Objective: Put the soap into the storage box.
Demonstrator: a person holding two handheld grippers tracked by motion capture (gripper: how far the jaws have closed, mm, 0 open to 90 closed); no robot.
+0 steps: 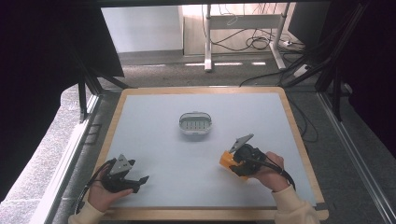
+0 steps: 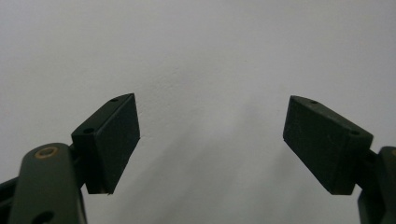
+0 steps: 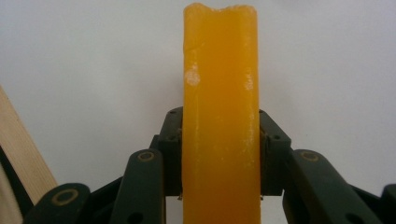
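The table (image 1: 154, 140), a pale mat in a wooden frame, carries little: a small oval dish (image 1: 195, 123) with a perforated floor stands near its middle, well apart from both hands. The orange bar (image 1: 227, 158), probably soap though the high view is too small to be sure, is not on the table; it is clamped in the right gripper (image 1: 232, 160), near the table's front right. In the right gripper view the jaws press its two flat sides, and the bar (image 3: 220, 116) runs straight out along the jaws and past their tips, so its long axis continues the gripper's own line.

From the bar, the dish lies forward and to the left, and the bar's free end points roughly that way. The right hand (image 1: 267, 169) is the nearer one and already has the load. The left gripper (image 1: 140, 179) rests at the front left corner, jaws spread wide over bare mat with nothing between them.
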